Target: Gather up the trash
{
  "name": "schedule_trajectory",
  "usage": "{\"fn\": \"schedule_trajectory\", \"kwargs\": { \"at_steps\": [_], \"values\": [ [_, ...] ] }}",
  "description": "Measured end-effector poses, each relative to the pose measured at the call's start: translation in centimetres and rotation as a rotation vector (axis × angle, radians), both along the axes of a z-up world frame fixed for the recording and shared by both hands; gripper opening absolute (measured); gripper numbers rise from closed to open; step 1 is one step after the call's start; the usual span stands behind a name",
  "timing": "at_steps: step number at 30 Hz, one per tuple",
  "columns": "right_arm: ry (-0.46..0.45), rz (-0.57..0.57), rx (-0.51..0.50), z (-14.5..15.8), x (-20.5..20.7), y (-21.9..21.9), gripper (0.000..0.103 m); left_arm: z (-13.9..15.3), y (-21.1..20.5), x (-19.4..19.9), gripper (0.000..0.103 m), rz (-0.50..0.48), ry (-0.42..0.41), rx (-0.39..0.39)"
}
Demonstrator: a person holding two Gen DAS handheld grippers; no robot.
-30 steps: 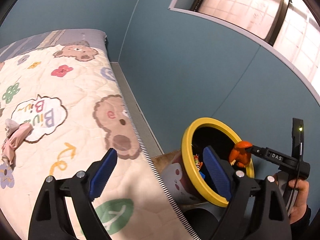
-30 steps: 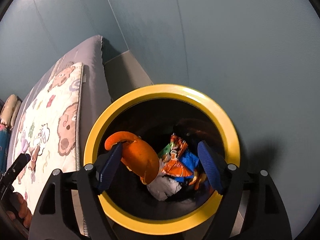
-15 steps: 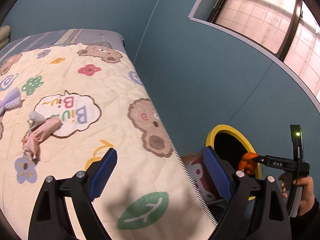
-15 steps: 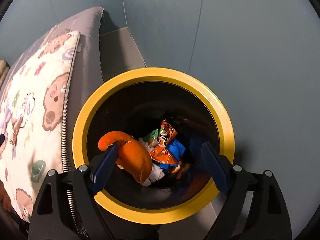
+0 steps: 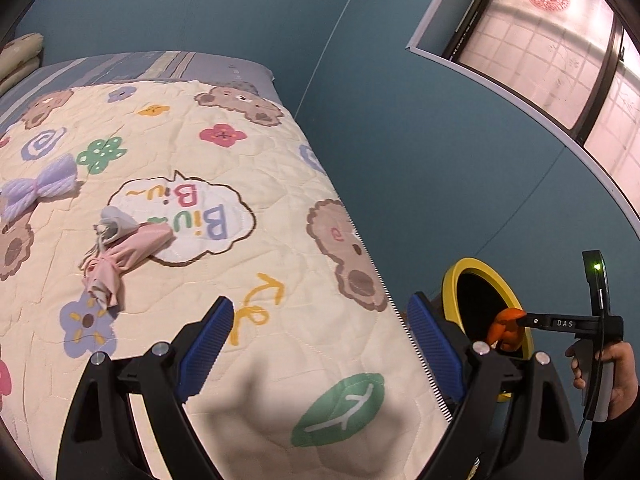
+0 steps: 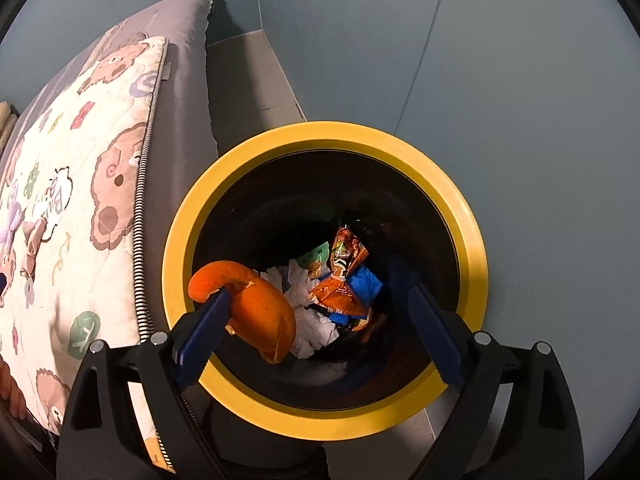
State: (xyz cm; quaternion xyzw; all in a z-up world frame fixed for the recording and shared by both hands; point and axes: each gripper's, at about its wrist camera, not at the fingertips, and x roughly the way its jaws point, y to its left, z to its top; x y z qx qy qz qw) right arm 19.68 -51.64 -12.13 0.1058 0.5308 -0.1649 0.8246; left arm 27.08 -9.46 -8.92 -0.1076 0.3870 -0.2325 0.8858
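Over the round yellow-rimmed bin (image 6: 325, 136), the wide-spread, just-opening right gripper (image 6: 320, 326) touches curled orange peel (image 6: 256, 308).

An orange peel (image 6: 260, 304), curled, clings to the left pad of the right gripper (image 6: 320, 320), over the yellow-rimmed bin (image 6: 472, 240). Wrappers (image 6: 340, 280) lie below, inside.

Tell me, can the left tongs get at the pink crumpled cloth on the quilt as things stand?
Probably yes. The left tongs stand open and empty, and the pink crumpled cloth lies in the open on the cartoon-print quilt, with nothing between.
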Motion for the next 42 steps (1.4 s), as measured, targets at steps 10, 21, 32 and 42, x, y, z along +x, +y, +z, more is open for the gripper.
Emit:
{"fn": "schedule_trajectory", "kwargs": {
  "at_steps": [10, 21, 32, 42],
  "values": [
    [0.134, 0.059, -0.029, -0.4, 2.2, 0.7, 0.088, -0.3, 1.4, 0.1, 0.085, 0.014, 0.001, -0.018],
    [0.160, 0.058, -0.078, 0.1, 3.2, 0.7, 0.090, -1.2, 3.0, 0.8, 0.085, 0.031, 0.014, -0.027],
    [-0.040, 0.056, -0.082, 3.6, 3.6, 2.7, 0.086, -1.8, 6.0, 2.1, 0.085, 0.086, 0.025, -0.004],
    [-0.308, 0.189, -0.008, 10.0, 4.8, 9.4, 0.086, -1.6, 12.4, 3.8, 0.085, 0.224, 0.010, 0.046]
  ]
}}
